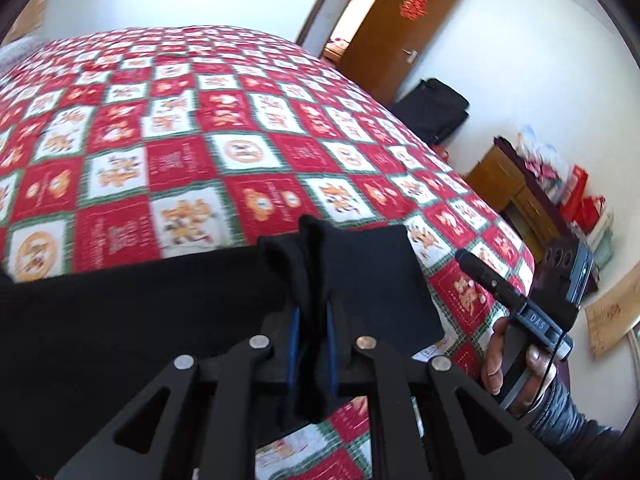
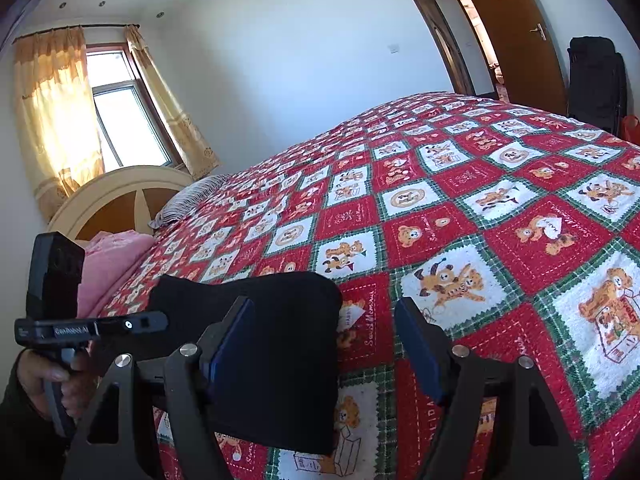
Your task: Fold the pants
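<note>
Black pants [image 1: 120,320] lie on the near edge of a bed with a red, white and green bear quilt [image 1: 208,128]. My left gripper [image 1: 312,312] is shut on a raised fold of the black cloth, which hides its fingertips. In the right wrist view the pants [image 2: 280,360] show a folded corner on the quilt [image 2: 500,208]. My right gripper [image 2: 324,336] stands open over that corner, its left pad [image 2: 236,336] beside the cloth and its right pad [image 2: 416,348] over bare quilt. A hand [image 1: 520,364] holds the right gripper's handle.
A brown door [image 1: 396,32] stands open at the far side, with a black bag [image 1: 436,112] beside it. A wooden cabinet [image 1: 504,184] carries red bags. At the bed's head are a striped pillow [image 2: 188,200], a pink blanket [image 2: 112,260], a headboard [image 2: 120,196] and a curtained window [image 2: 120,120].
</note>
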`<state>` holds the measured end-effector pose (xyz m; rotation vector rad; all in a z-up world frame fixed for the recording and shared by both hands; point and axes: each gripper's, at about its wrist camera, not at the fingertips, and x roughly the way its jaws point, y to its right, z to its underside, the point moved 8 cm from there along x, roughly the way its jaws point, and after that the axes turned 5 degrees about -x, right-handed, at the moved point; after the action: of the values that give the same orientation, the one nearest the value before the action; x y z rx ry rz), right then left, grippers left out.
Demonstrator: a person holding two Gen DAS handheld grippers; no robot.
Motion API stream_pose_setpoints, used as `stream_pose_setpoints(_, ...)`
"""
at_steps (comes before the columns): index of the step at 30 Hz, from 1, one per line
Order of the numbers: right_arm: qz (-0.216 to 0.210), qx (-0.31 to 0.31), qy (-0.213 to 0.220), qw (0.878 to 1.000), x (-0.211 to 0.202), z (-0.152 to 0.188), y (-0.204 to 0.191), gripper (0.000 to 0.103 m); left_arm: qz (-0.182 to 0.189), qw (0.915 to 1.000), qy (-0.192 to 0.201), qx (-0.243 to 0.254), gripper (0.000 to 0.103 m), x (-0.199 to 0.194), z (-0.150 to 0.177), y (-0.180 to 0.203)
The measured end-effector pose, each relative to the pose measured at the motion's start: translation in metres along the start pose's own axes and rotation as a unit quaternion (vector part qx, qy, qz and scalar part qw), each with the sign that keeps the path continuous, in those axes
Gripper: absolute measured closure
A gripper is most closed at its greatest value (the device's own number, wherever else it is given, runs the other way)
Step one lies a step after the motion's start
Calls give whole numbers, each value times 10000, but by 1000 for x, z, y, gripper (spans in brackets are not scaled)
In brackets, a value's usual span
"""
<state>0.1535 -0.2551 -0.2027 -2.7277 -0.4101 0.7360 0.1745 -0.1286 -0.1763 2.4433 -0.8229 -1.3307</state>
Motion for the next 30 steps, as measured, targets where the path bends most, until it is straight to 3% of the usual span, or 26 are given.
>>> stream_pose_setpoints(12, -75, -981, -142, 9951, 5, 12, -41, 27, -369, 9970, 14, -679, 91, -4, 10, -69)
stream_pose_setpoints(15, -228, -1366, -165, 9902, 4, 18, -59, 27, -463, 9963, -38, -723, 91, 0, 14, -78)
stream_pose_setpoints(22, -1101, -2137, -532, 9692, 3, 50, -111, 27, -637, 9952, -36, -736, 91, 6, 20, -94)
stream_pose_setpoints(25, -998, -2440, -878, 9606, 14, 68, -117, 27, -657, 9954, -22, -696, 91, 5, 20, -93)
stream_pose_setpoints(27, -871, -2589, -904, 9577, 16, 72, -119, 27, -638, 9956, 20, -684, 91, 2, 19, -91)
stream_pose_setpoints(30, -1061, -2526, -851, 9580, 10, 71, -121, 27, -652, 9958, 148, -624, 91, -8, 16, -88)
